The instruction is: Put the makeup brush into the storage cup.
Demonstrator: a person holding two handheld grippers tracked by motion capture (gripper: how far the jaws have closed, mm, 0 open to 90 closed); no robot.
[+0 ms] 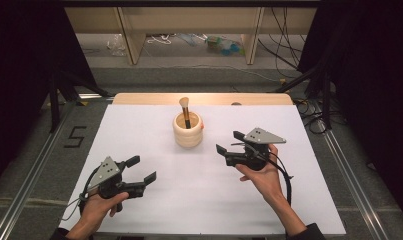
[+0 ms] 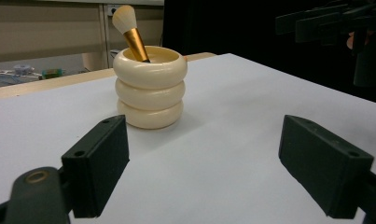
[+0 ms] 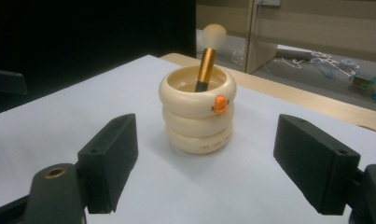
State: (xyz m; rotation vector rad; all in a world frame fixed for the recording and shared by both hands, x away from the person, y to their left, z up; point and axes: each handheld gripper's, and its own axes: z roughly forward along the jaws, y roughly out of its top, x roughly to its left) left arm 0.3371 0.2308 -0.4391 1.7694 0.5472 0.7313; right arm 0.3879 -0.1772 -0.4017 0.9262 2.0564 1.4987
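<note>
Progress: nothing is grasped yet; the reach is judged to be at its start, and the pick-up is left undone.
Right claw [image 1: 228, 142]: released, jaws spread wide, aimed at the cup from just beside it.
Left claw [image 1: 141, 169]: released, held farther back, empty.
Cup [image 1: 188, 129]: cream, ringed, upright near the middle of the white surface [image 1: 139, 130], untouched.
Contents: one makeup brush [image 1: 185, 111], gold-handled, leaned against the rim with bristles up.
</note>
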